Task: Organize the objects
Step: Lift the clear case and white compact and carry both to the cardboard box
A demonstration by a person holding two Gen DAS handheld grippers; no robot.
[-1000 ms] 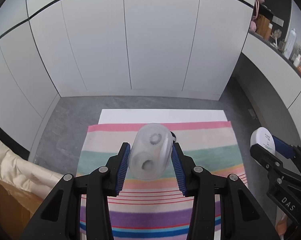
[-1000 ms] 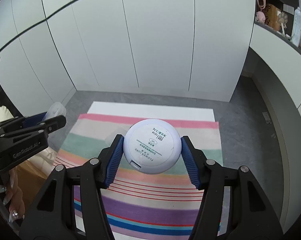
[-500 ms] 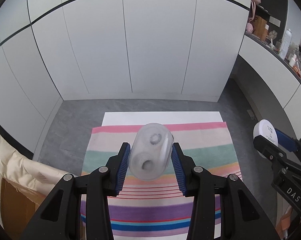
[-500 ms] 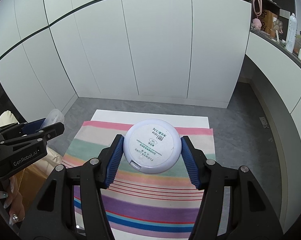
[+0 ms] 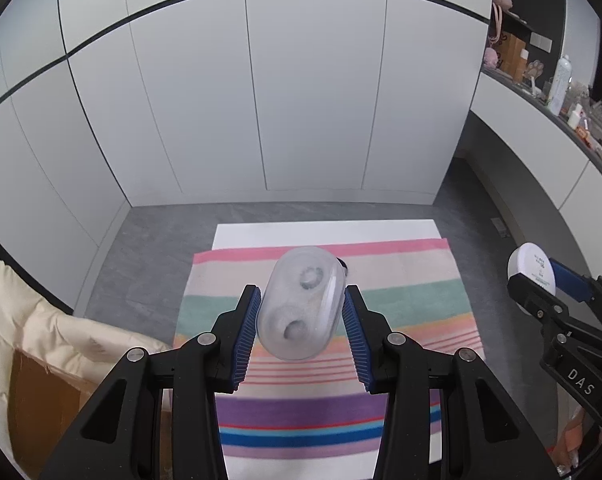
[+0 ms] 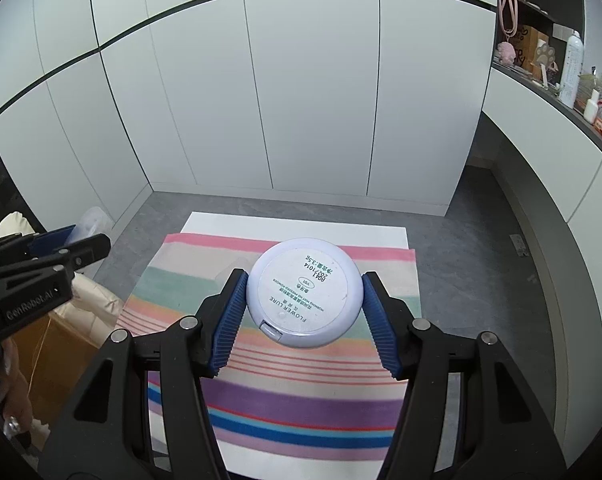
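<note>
**A:** ok so what's each claw got? The left gripper [image 5: 301,320] looks clamped on a clear plastic case [image 5: 301,306]. Rounded, pill-shaped, frosted-looking, two round bumps in it. The ribbed blue pads [image 5: 245,336] press on both its sides, and it's up in the air over the cloth.

**B:** yep. And the right gripper [image 6: 304,312] is closed on a round powder compact [image 6: 304,298]. Flat white disc, smooth shiny plastic, green print on the circular label facing the camera, small clasp on the rim at about 7 o'clock. Same ribbed blue pads squeezing it from 9 and 3 o'clock, and it's held off the surface too.

**A:** in the left wrist view the compact also shows up way over at 3 o'clock, in the other black claw.

**B:** and what's underneath?

**A:** a striped towel [image 5: 325,412], soft and fuzzy, with bands of pink, cream, teal, peach, thin red lines, purple and blue. It lies on a white board [image 5: 325,232] that pokes out at 12 o'clock, and that sits on a grey stone-look floor [image 5: 153,248].

**B:** room's mostly flat white cabinet panels [image 6: 309,100] with thin dark seams. At 2 o'clock there's a dark shelf [image 6: 557,96] with bottles and clutter. At 8 o'clock, a puffy cream quilted thing [image 5: 29,320] over a brown cardboard box [image 5: 41,408].
</note>
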